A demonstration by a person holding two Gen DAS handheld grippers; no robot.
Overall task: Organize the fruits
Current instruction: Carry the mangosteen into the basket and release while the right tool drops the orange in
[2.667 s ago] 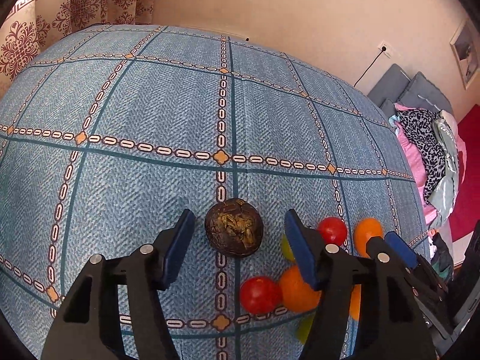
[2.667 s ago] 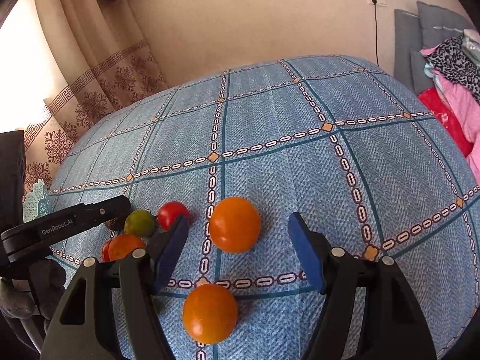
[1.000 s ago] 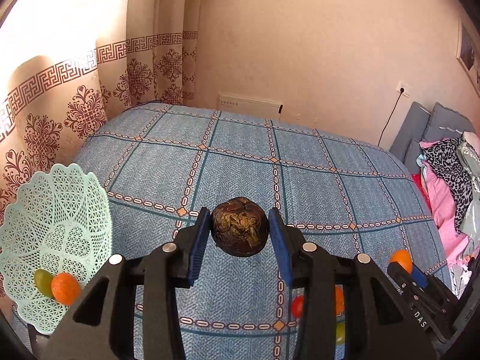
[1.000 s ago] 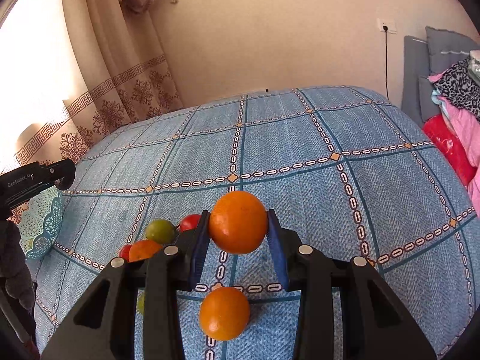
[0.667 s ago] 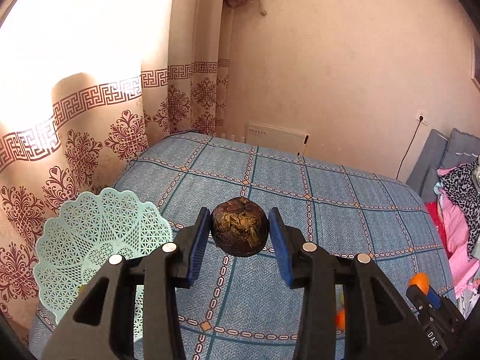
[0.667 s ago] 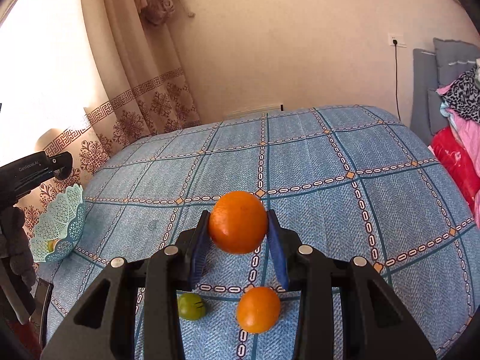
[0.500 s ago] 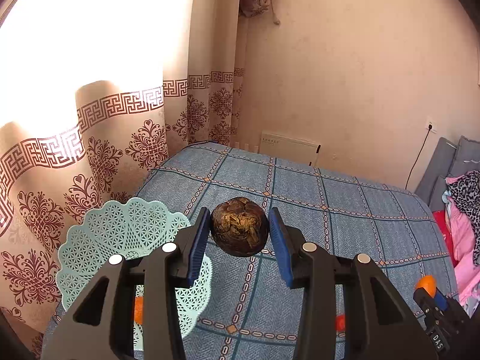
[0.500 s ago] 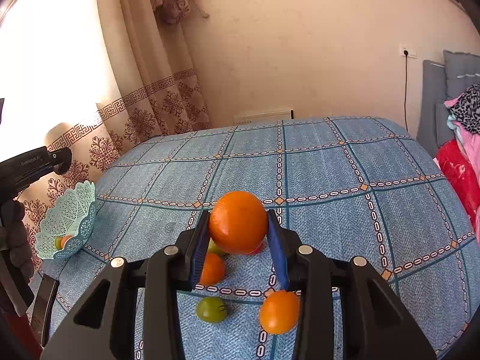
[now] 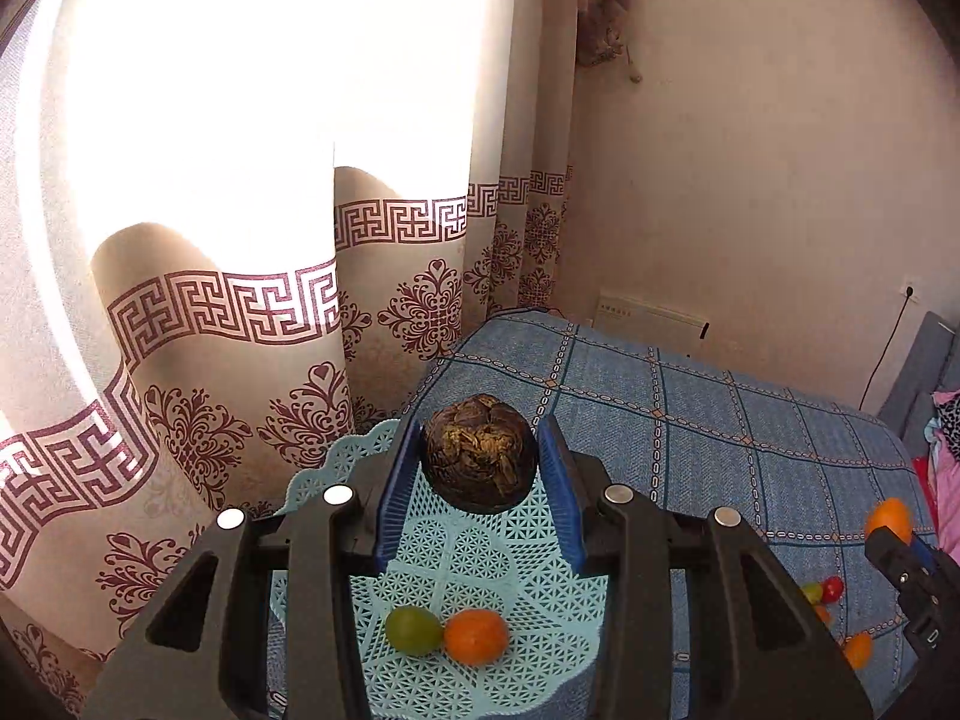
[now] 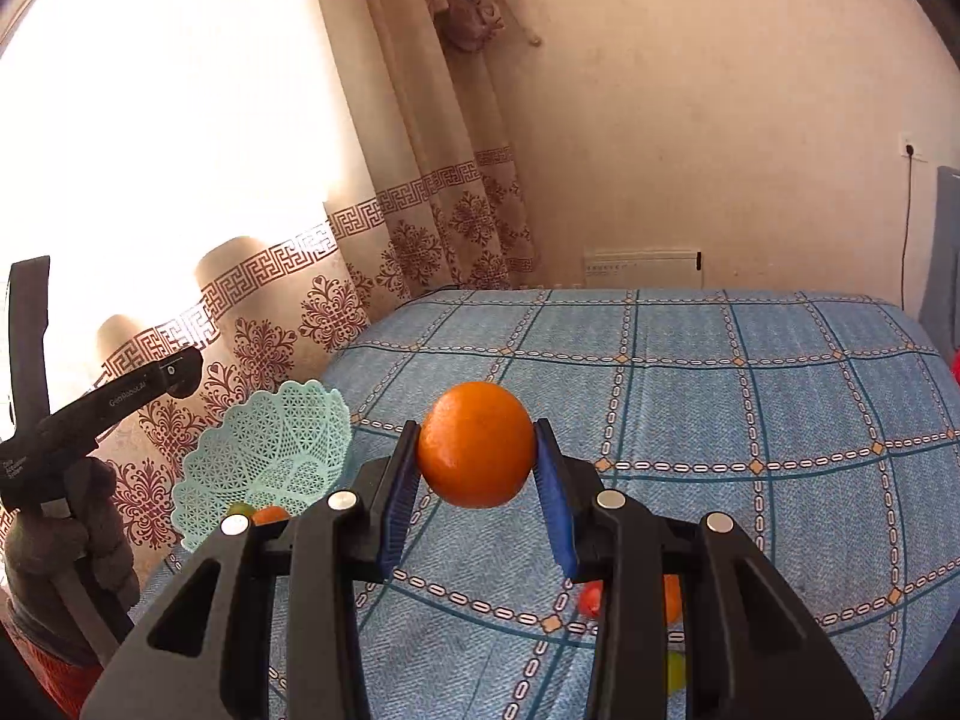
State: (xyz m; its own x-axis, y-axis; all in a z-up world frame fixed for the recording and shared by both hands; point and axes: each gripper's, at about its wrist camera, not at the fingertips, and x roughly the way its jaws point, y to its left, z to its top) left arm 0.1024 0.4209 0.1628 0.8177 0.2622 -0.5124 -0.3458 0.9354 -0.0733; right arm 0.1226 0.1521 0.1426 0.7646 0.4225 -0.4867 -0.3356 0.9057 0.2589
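While clamping orange (image 10: 476, 444), right gripper (image 10: 477, 498) narrow

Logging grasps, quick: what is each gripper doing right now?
Left gripper: shut on the dark brown fruit, above the basket.
Right gripper: shut on the orange.

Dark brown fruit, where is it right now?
Left wrist view: the dark brown fruit is clamped in the left gripper, held above the mint lattice basket.

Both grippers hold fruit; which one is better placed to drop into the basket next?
Left. The left gripper holds the dark fruit over the basket; the right gripper with its orange is farther off.
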